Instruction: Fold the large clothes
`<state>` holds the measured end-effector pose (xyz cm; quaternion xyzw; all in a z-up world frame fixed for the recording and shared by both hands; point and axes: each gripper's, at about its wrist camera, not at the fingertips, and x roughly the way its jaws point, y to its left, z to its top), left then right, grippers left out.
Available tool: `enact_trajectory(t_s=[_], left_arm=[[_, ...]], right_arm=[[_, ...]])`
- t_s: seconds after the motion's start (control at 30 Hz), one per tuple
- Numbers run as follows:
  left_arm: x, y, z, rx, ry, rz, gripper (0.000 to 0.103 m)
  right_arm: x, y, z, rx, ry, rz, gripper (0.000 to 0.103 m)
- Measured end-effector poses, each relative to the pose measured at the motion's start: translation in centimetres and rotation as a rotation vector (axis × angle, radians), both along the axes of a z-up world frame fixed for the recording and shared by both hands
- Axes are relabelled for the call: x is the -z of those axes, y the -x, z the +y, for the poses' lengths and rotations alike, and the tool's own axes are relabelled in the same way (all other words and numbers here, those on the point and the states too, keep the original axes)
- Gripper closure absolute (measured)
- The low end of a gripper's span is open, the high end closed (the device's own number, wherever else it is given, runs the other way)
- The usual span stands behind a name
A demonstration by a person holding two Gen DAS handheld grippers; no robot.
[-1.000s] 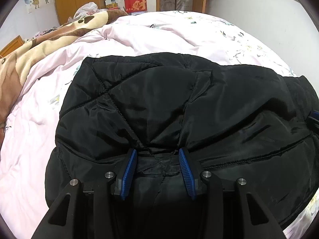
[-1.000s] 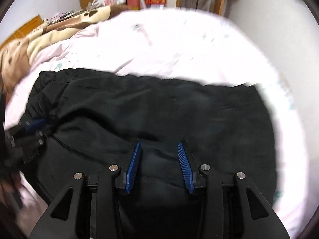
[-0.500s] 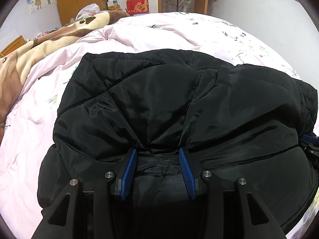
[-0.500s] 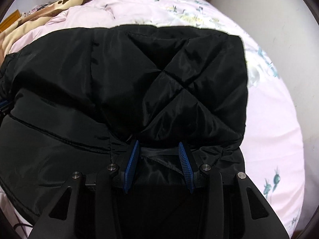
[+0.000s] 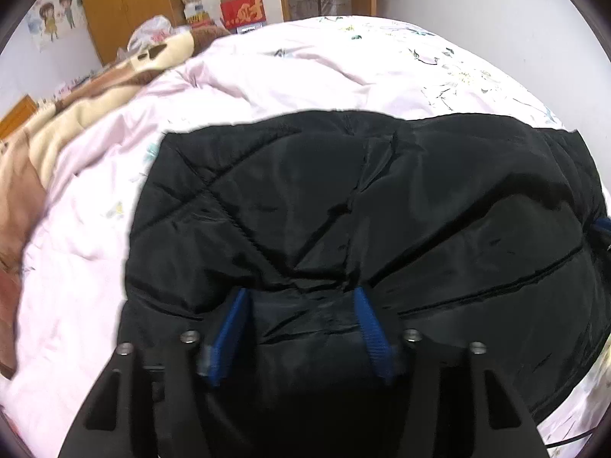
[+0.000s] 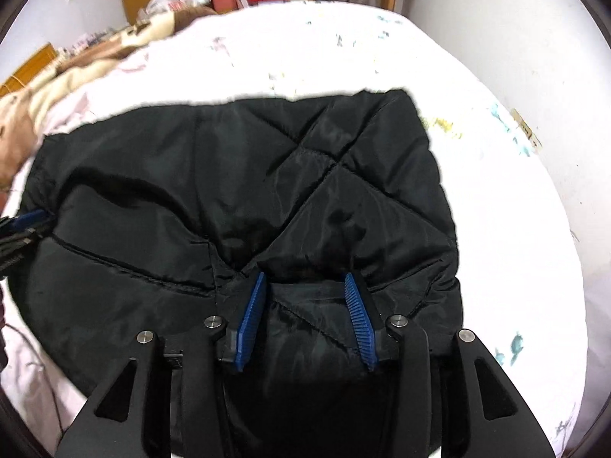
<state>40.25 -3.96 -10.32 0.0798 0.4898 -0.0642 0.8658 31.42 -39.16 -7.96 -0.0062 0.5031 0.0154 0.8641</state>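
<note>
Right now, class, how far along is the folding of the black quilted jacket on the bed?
Done: the black quilted jacket lies doubled over on the pink duvet. In hand: left gripper and right gripper are both opening, fold edge between their jaws. Left: withdrawing, perhaps another fold; I cannot tell.

- Jacket [image 5: 382,206] under both grippers: black, slight sheen, diamond quilting stitched in black.
- Left gripper [image 5: 299,297]: black frame, blue ribbed pads, silver screw heads.
- Right gripper [image 6: 303,280]: same scheme, black body, blue pads.
- Duvet [image 5: 305,72] beyond the jacket: pale pink, sparse floral print in teal and grey-green.
- Blanket [image 5: 76,114] far left of the left gripper: cream and brown patches, dark paw-like marks.
- Wardrobe [image 5: 122,4] far ahead, left: orange-brown wood.
- Box [image 5: 244,11] far ahead: red with gold lettering.
- Wall [image 5: 496,19] ahead right: plain off-white.
- Wall sticker [image 5: 53,19] far left: cartoon figures.
</note>
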Motion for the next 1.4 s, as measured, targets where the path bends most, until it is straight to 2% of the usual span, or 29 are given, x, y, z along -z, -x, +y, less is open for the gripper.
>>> enact_trajectory(t_s=[0.07, 0.13, 0.17, 0.23, 0.27, 0.3, 0.47, 0.57, 0.8, 0.9, 1.0, 1.1, 1.4], left_arm=[[-0.8, 0.4, 0.7, -0.017, 0.026, -0.005, 0.038], [-1.6, 0.7, 1.7, -0.054, 0.059, -0.010, 0.030], [-1.9, 0.8, 2.3, -0.063, 0.074, -0.011, 0.029], [-2.6, 1.2, 3.9, -0.091, 0.102, -0.011, 0.029], [-2.9, 1.3, 4.6, -0.099, 0.108, -0.013, 0.029], [-3.1, 1.5, 5.4, -0.107, 0.110, -0.013, 0.029], [-3.7, 2.2, 9.5, -0.134, 0.085, -0.007, 0.029], [-3.3, 2.7, 12.1, -0.124, 0.154, 0.037, 0.029], [-1.4, 3.1, 15.0, -0.095, 0.277, 0.133, 0.025], [-0.4, 2.4, 15.2, -0.081, 0.354, 0.178, 0.022], [0.7, 1.6, 14.7, -0.042, 0.373, 0.222, 0.014], [1.5, 1.0, 14.3, -0.023, 0.384, 0.238, 0.013], [4.6, -1.9, 14.8, -0.021, 0.540, 0.331, 0.013]], right_arm=[[-1.3, 1.0, -0.1, -0.009, 0.006, -0.030, 0.049], [-2.5, 2.1, -0.5, -0.015, -0.010, -0.061, 0.046], [-2.9, 2.3, -0.8, -0.014, -0.016, -0.069, 0.046], [-3.9, 2.6, -1.5, -0.008, -0.034, -0.085, 0.039], [-4.3, 3.0, -1.9, 0.001, -0.035, -0.088, 0.031], [-4.6, 3.3, -2.3, 0.010, -0.031, -0.091, 0.029], [-5.0, 4.9, -4.7, 0.054, -0.055, -0.074, 0.028], [-4.5, 5.2, -5.9, 0.078, -0.072, -0.070, 0.027], [-2.7, 4.8, -7.9, 0.104, -0.131, -0.010, 0.026], [-1.9, 4.3, -8.5, 0.122, -0.181, 0.006, 0.026], [-0.8, 3.8, -9.1, 0.133, -0.212, 0.034, 0.026], [0.0, 3.3, -9.8, 0.138, -0.258, 0.046, 0.026], [2.4, 1.2, -11.1, 0.100, -0.385, 0.112, 0.023]])
